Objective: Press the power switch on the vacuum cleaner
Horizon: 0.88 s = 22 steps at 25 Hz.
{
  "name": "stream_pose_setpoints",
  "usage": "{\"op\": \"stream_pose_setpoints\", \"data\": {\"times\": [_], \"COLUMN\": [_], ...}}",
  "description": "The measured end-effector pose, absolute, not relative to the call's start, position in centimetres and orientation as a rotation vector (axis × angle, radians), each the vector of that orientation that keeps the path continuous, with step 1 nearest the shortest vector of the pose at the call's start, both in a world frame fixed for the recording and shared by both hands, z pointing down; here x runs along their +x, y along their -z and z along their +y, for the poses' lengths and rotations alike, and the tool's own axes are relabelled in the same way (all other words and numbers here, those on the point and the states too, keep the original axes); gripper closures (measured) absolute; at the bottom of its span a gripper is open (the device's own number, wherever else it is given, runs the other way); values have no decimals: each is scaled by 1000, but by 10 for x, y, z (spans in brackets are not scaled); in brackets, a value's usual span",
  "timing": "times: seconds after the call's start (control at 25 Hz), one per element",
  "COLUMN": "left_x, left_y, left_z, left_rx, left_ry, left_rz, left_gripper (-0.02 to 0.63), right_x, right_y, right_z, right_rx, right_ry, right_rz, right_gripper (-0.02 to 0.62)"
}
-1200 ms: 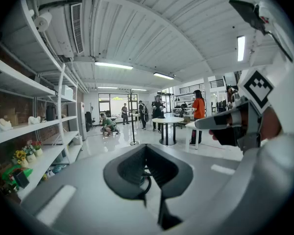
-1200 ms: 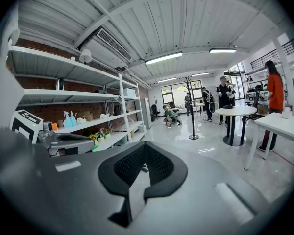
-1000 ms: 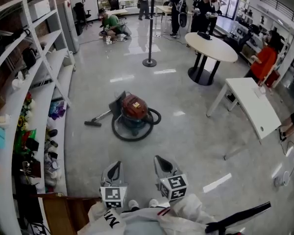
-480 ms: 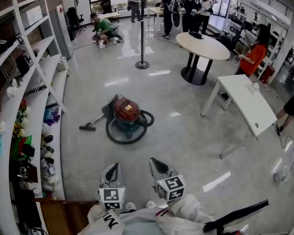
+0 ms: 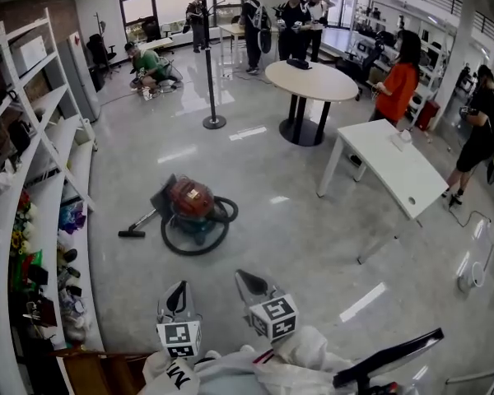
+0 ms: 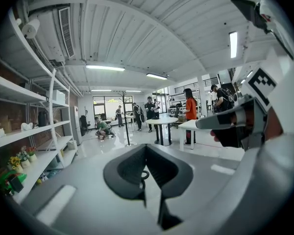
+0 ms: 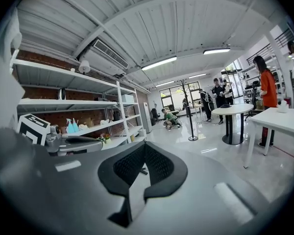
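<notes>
The red canister vacuum cleaner (image 5: 191, 201) lies on the grey floor in the head view, ringed by its black hose (image 5: 196, 241), with the floor nozzle (image 5: 132, 233) out to its left. Both grippers are held low near my body, well short of it. My left gripper (image 5: 177, 296) is shut and empty. My right gripper (image 5: 249, 282), just to its right, is also shut and empty. The left gripper view shows the left gripper (image 6: 146, 148) with its jaws meeting at the tip, and the right gripper (image 7: 144, 146) looks the same in its own view. The power switch cannot be made out.
Metal shelves (image 5: 33, 171) with small items line the left side. A white rectangular table (image 5: 403, 175) stands at the right, a round table (image 5: 313, 81) behind it, and a pole stand (image 5: 212, 122) further back. Several people stand or crouch at the far end.
The head view has swung right and tilted up: the vacuum cleaner now sits further left in the picture. Both grippers have stayed shut and low near my body.
</notes>
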<state>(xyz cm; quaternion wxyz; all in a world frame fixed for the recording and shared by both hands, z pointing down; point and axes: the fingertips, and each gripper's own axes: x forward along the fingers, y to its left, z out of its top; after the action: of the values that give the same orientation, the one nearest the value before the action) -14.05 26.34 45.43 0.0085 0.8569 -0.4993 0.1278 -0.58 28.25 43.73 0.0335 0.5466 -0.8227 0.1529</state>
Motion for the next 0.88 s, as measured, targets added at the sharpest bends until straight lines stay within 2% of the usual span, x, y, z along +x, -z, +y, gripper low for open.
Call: {"op": "stream_pose_setpoints", "data": {"times": [0.36,0.88], "left_x": [-121,-134], "left_y": [-455,-463], "left_z": [275,279], "left_rx": [2693,2654], "left_ry": [-403,-407], "left_rz": [-1552,-1581], "left_gripper": [606,606], "right_x": [19,5], "right_y": [-438,-446], "right_z": [292,297], "right_rx": [1724,1669], "right_ry": [-477,-513], "right_rz": [-2522,-2532], "right_gripper": [595,595]}}
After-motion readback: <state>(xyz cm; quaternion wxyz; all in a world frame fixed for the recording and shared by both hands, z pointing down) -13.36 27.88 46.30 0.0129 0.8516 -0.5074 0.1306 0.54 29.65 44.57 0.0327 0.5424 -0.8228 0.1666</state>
